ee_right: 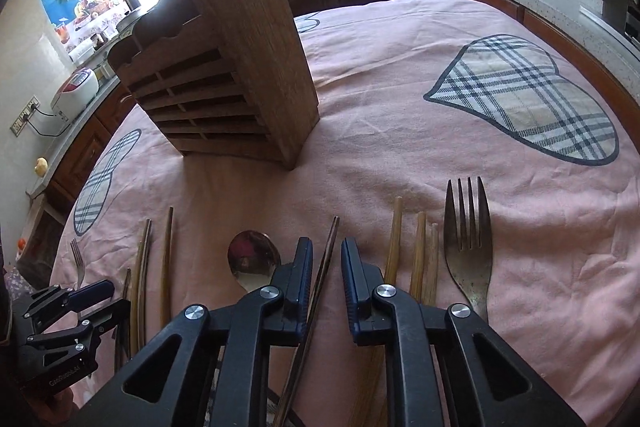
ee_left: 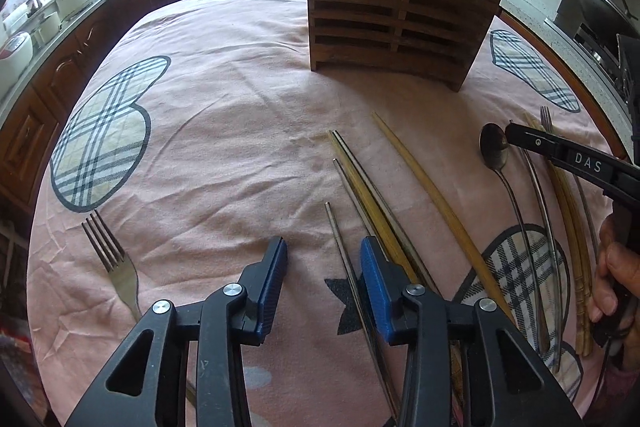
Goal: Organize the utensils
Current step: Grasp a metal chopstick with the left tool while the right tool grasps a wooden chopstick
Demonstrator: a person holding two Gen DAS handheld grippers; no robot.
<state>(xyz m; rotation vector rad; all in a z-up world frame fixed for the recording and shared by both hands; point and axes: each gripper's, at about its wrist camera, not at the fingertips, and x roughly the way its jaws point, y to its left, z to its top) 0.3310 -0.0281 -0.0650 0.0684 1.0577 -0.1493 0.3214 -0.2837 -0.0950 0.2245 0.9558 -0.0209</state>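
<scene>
With nothing lifted yet, both claws stood over utensils lying on the counter in front of the wooden holder. The right claw, narrow, straddled one dark chopstick without pressing; the left claw, part open, straddled a metal one. Next would likely be pinching and lifting. Visible: two forks, one spoon.

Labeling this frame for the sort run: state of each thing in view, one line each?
Left gripper: open, a metal chopstick between its fingers, not pinched.
Right gripper: open, narrow gap, a dark chopstick between its fingers.
Wooden holder: upright on the pink cloth.
Spoon: flat, bowl up.
Big fork: flat on the cloth.
Small fork: flat, apart.
</scene>
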